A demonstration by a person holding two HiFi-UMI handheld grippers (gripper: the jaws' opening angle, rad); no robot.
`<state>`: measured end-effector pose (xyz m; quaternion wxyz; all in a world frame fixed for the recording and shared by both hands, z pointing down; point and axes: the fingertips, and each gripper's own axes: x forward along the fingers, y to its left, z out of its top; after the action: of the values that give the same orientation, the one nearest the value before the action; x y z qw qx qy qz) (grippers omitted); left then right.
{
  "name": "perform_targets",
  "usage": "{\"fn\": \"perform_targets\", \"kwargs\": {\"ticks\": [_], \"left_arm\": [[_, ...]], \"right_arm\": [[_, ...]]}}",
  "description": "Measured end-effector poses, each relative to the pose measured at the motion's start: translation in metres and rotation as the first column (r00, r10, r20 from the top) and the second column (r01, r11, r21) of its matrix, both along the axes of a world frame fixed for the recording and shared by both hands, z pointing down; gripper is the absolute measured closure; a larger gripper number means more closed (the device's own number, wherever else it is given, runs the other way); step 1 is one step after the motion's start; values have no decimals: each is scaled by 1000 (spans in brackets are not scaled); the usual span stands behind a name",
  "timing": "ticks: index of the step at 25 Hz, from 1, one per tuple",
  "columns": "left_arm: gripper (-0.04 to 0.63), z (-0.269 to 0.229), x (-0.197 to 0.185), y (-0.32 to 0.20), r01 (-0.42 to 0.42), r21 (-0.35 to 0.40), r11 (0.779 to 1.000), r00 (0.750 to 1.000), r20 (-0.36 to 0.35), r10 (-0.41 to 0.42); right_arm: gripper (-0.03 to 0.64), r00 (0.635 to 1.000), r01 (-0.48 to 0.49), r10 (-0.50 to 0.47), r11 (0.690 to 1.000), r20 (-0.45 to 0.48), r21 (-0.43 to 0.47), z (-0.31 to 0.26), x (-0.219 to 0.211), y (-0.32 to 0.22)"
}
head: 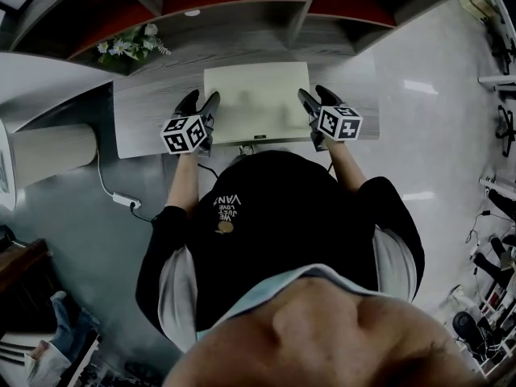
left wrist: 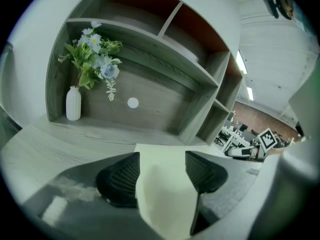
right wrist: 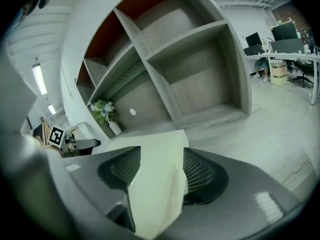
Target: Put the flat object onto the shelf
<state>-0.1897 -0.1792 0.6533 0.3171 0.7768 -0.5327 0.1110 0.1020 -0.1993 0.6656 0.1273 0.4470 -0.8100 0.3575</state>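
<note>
Your left tool [head: 200, 101], right tool [head: 316, 97] released, jaws wide astride flat object [head: 254, 99]; shelf [head: 145, 123] bears it, so no grip needed.

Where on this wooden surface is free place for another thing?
Bare wood between the vase and the flat panel; a strip right of the panel. Crowded: the panel's sides, at the left gripper and right gripper.

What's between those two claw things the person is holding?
A flat cream board spans from the left gripper to the right gripper; the head view shows it.
</note>
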Motion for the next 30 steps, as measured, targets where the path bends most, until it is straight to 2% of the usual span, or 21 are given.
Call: {"fn": "perform_targets", "kwargs": {"ticks": [7,12,16,19,22,30], "left_arm": [[316,21,6,-15,9,-88,996,997,-72,-15],[316,33,7,-22,-12,-136,991,996,-91,-1],[317,35,7,-22,-24,-153,988,995,-104,8],[305,34,2,-23,-2,-158,987,995,-102,-14],[295,40,-4,-21,11,-185,983,995,-98,-29],[295,46,-6,-22,-3,-197,980,992,-122,-21]], "right_arm": [[347,999,-6,9,998,53,-68,17,-2,-11],[323,998,31,-24,993,58,-114,31,-10,-15],[318,997,46,-35,987,76,-153,38,-16,-18],[318,996,50,-35,984,87,-174,42,-19,-21],[318,996,48,-33,983,86,-178,45,-19,-22],[318,996,43,-27,983,90,-181,45,-19,-21]]}}
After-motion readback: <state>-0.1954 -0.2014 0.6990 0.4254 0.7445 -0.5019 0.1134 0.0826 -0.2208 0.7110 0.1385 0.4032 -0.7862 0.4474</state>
